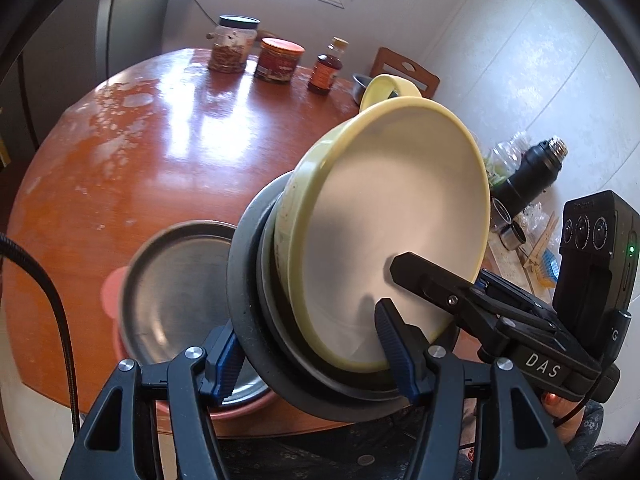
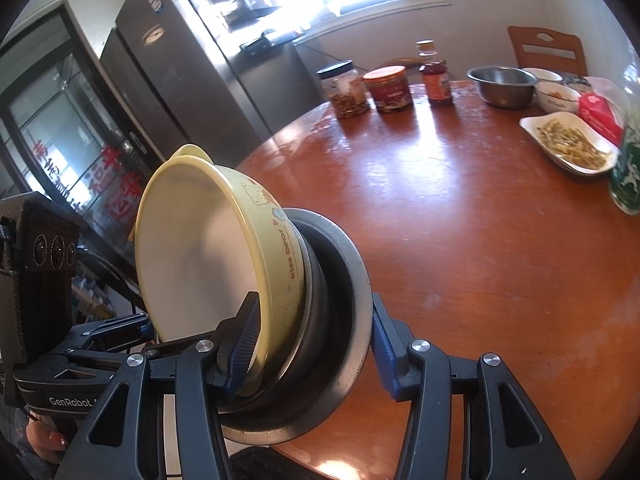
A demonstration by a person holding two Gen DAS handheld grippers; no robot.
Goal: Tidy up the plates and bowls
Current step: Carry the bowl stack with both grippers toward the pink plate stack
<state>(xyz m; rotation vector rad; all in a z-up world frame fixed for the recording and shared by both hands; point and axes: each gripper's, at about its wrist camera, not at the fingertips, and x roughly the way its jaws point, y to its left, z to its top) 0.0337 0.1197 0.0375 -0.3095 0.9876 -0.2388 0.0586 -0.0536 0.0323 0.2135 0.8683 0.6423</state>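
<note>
Stack half built: yellow bowl (image 1: 384,216) nested in grey bowls (image 2: 340,320), pinched by left tongs (image 1: 312,344) and right tongs (image 2: 312,344). Steel plate (image 1: 176,288) beyond left tongs, steel bowl (image 2: 502,84) far ahead of right tongs, still loose on surface (image 2: 480,240).

Readable lettering
"kiss bear" on the yellow bowl (image 2: 256,240); "DAS" on the right gripper (image 1: 432,284); seemingly "GenRobot" on the left gripper (image 2: 120,326).
</note>
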